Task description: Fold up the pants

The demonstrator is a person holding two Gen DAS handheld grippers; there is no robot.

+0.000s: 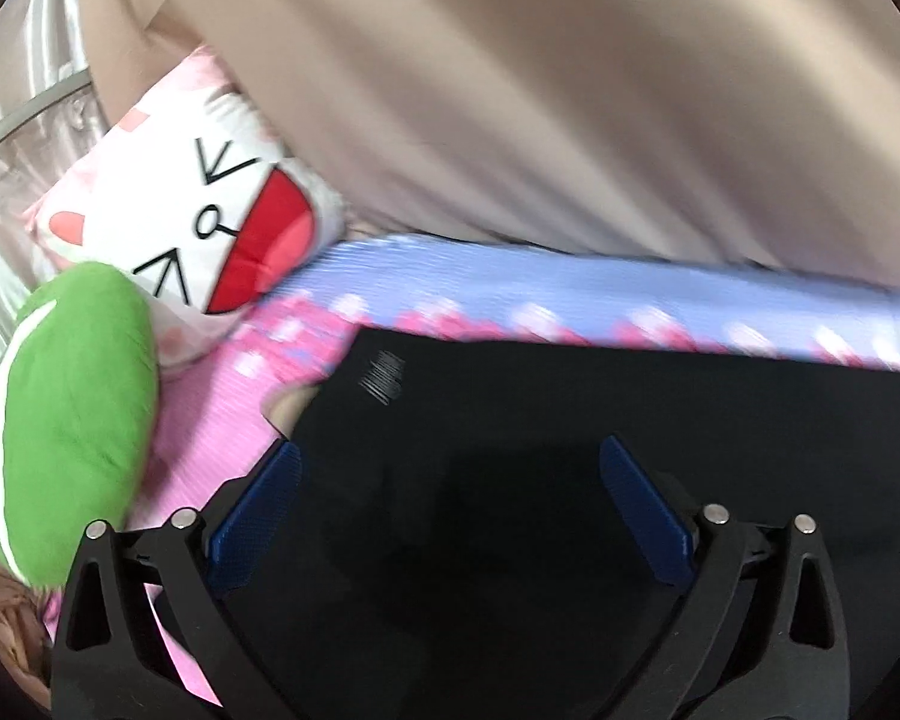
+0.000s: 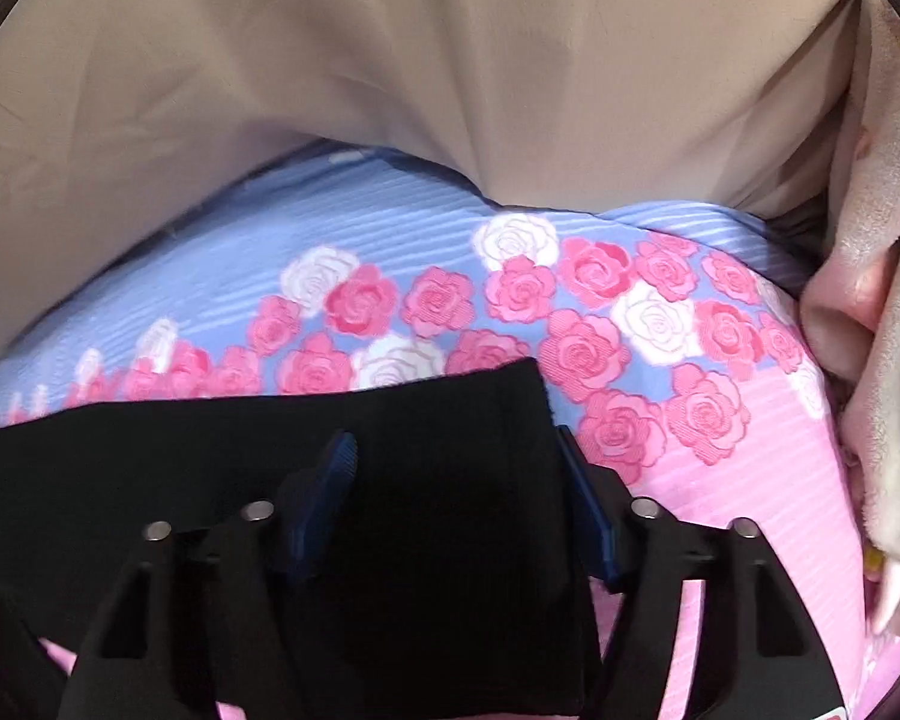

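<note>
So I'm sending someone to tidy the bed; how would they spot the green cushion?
Start from the bedsheet, pink with a blue rose band, where the black pants lie. At its left end leans a white cat-face pillow. The green cushion sits just in front of it: plain bright green with one white stripe.

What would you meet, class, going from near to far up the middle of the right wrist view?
Right gripper, its jaws apart over the cloth → black pants → rose-patterned bedsheet → beige curtain.
</note>
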